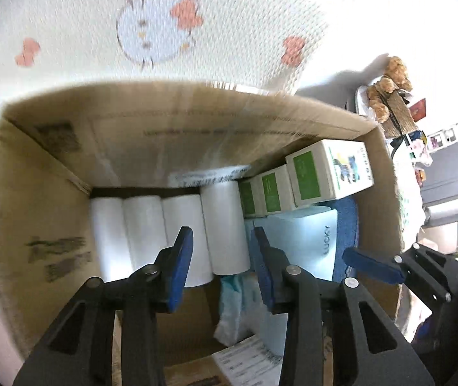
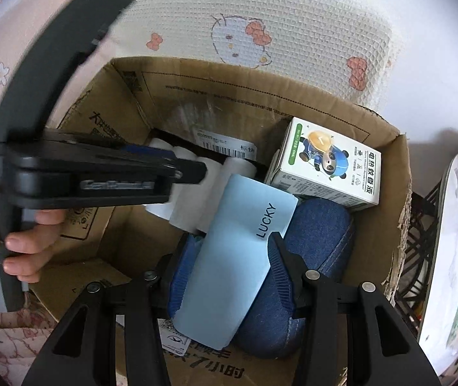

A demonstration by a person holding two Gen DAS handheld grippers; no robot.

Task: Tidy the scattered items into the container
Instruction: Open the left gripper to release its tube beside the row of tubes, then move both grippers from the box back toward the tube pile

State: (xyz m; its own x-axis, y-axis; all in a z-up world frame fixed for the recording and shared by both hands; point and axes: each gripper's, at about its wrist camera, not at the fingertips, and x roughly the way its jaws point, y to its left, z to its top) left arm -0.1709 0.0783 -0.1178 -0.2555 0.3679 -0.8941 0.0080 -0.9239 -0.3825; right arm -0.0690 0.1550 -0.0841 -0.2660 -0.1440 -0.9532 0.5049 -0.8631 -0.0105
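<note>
Placing step. Right claw grips light-blue LUCKY box, low inside cardboard box, against denim pouch. Left claw open, empty, above paper rolls. Next: release, lift clear.

The cardboard box is plain brown with black printed lettering and a white barcode label. Ahead of the left gripper, whose fingers are black with blue pads, lie four plain white rolls. Between the right gripper's blue ribbed pads sits a pale blue packet lettered "LUCKY" in dark print, over a denim-blue pouch. Beyond it stands a white carton with a green stripe and a blue-clad panda drawing. The cloth behind the box is cream, waffle-textured, with pale blue cartoon faces and coral bows.
</note>
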